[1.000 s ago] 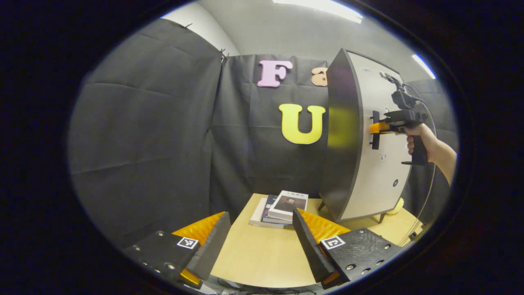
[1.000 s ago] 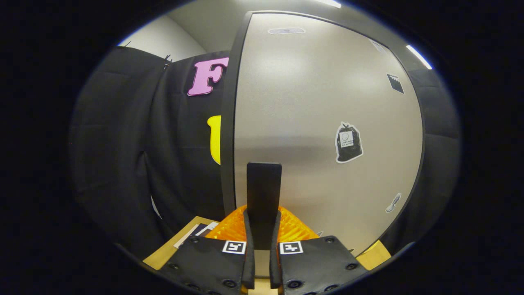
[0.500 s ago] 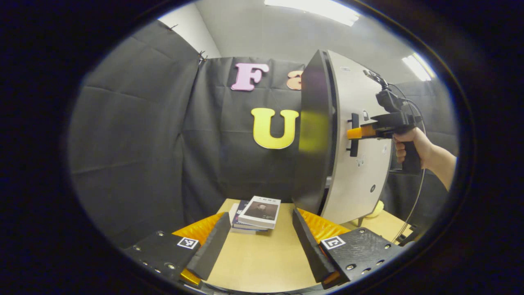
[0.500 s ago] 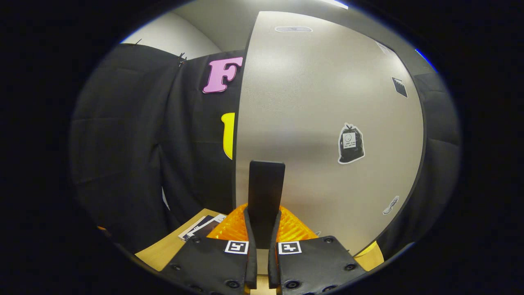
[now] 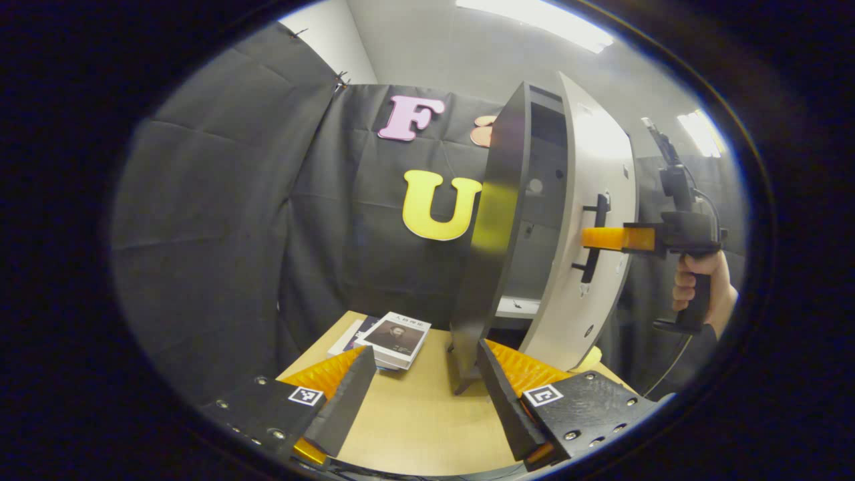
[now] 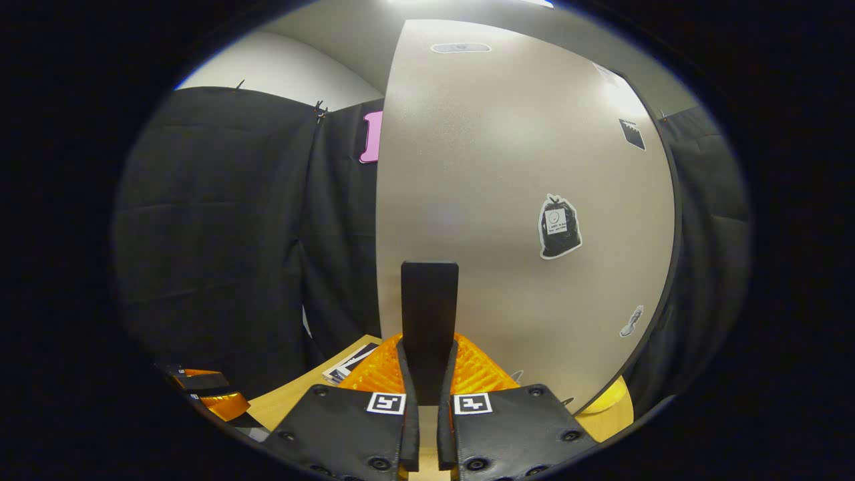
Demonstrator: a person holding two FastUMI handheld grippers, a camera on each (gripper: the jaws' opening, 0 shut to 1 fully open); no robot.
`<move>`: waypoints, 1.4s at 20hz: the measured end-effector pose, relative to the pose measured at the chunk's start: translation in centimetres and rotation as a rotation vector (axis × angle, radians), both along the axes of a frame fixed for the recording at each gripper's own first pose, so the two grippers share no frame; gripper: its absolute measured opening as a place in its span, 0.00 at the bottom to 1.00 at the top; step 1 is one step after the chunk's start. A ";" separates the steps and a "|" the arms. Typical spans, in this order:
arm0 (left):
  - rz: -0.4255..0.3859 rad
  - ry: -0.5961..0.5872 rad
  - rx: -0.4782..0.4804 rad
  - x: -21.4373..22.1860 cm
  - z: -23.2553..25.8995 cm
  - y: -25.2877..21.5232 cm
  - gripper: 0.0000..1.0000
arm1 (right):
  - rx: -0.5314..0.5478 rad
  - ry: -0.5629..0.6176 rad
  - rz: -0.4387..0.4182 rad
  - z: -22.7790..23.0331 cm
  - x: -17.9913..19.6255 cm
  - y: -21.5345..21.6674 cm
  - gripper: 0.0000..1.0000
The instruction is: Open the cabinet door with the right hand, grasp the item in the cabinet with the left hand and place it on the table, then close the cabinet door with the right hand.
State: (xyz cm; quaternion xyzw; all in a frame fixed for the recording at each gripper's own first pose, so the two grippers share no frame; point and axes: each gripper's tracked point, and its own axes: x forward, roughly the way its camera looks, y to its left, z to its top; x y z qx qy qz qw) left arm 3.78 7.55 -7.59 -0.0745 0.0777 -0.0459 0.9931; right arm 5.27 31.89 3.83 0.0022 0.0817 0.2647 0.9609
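Observation:
The tall cabinet (image 5: 491,220) stands on the wooden table (image 5: 414,421) with its dark side toward me. Its grey door (image 5: 598,200) stands partly open, and the dark interior (image 5: 542,194) with a pale shelf (image 5: 518,307) shows through the gap. A hand (image 5: 698,287) holds my right gripper (image 5: 596,238), which is shut on the black door handle (image 5: 596,230). In the right gripper view the handle (image 6: 429,300) rises between the closed fingers of the right gripper (image 6: 427,357) against the door (image 6: 507,167). My left gripper (image 5: 424,394) hovers open over the table, nothing between its fingers.
A small stack of books (image 5: 393,334) lies on the table left of the cabinet. Something yellow (image 5: 591,361) sits on the table behind the door's lower edge. Black cloth walls close in behind and to the left. The left gripper (image 6: 207,394) appears low in the right gripper view.
The door has swung outward with my right gripper holding the handle, so the cabinet's inside now shows. My left gripper has shifted a little and stays open.

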 end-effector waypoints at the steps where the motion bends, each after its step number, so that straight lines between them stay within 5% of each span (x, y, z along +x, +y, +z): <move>1: 0.019 -0.004 0.008 -0.4 0.6 -0.3 0.93 | 0.005 0.003 0.018 0.1 -0.5 -0.5 0.12; 17: 0.119 -0.019 0.093 -8.4 2.1 -13.0 0.89 | 0.065 0.018 0.260 -0.3 -3.2 -5.9 0.12; 28: 0.027 -0.031 0.124 -9.3 2.5 -21.4 0.89 | 0.077 0.032 0.121 -0.8 -2.2 -10.1 0.11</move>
